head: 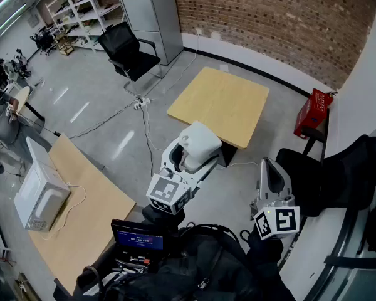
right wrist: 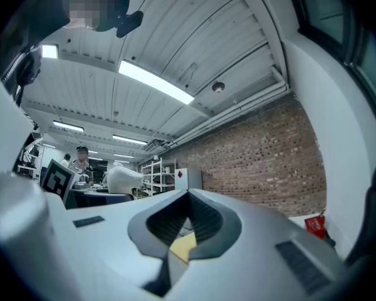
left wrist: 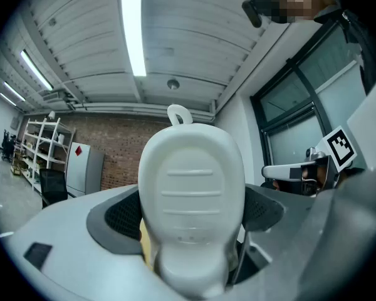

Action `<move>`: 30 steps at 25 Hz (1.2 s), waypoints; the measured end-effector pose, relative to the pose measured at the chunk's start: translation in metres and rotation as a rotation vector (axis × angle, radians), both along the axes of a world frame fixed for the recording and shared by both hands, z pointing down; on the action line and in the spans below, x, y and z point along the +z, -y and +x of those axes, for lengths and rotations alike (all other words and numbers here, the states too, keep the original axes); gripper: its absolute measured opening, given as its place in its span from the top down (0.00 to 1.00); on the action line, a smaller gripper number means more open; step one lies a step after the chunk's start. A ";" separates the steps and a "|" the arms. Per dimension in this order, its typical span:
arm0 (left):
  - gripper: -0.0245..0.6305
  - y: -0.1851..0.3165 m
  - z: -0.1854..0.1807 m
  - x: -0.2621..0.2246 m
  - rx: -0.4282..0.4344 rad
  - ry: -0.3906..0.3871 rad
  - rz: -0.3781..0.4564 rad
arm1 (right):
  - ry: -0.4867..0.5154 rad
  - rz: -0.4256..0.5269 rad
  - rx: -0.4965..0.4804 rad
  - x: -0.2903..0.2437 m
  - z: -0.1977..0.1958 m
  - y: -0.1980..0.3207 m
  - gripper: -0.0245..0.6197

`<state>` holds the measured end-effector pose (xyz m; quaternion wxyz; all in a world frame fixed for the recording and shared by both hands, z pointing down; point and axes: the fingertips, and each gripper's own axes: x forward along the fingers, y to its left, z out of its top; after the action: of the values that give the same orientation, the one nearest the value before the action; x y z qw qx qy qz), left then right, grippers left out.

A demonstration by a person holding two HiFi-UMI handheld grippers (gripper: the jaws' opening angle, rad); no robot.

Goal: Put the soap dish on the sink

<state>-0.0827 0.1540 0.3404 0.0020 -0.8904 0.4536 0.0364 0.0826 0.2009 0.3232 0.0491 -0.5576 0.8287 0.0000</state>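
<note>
A white, rounded soap dish (head: 200, 142) sits upright between the jaws of my left gripper (head: 196, 152), held above the grey floor. In the left gripper view the soap dish (left wrist: 191, 193) fills the middle, and the dark pads (left wrist: 120, 215) press on both its sides; a small loop sticks up from its top. My left gripper (left wrist: 191, 231) stands wide and is shut on the dish. To its right my right gripper (head: 271, 170) is held level with its jaws together. Nothing is between the jaws of my right gripper (right wrist: 188, 223).
A square wooden table (head: 220, 104) stands ahead on the floor. At the left a microwave (head: 41, 196) rests on a long wooden bench (head: 88, 224). A black office chair (head: 130, 52), a red box (head: 313, 113), floor cables (head: 138, 108) and a dark seat (head: 338, 174) surround me.
</note>
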 end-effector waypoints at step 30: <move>0.26 0.054 0.016 0.020 0.013 0.000 -0.034 | 0.015 -0.078 -0.024 0.039 0.017 0.050 0.95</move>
<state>-0.0665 0.0999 0.3603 -0.0133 -0.8932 0.4485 0.0286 0.0996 0.1508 0.3617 0.0334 -0.5493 0.8342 -0.0372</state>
